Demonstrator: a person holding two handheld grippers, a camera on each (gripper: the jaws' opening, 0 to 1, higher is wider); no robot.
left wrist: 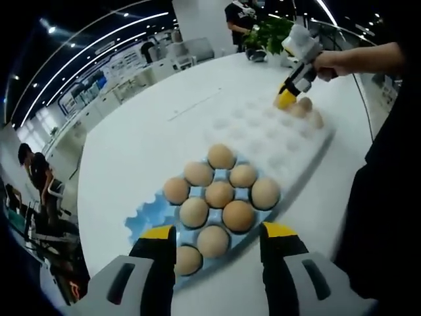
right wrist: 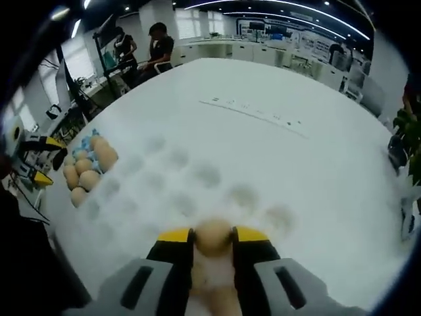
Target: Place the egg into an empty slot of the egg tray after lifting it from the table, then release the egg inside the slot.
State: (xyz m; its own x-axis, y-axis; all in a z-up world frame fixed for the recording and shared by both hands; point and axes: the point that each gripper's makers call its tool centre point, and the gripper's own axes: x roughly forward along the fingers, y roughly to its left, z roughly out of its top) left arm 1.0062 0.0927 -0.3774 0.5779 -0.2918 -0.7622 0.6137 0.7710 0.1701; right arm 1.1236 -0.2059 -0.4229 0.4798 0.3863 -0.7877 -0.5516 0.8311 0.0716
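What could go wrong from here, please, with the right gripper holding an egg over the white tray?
The right gripper pinches the egg at its yellow tips only, so it could slip or crack. The white egg tray blends into the white table, so the slot may be misjudged. Eggs already beside the gripper could get knocked.
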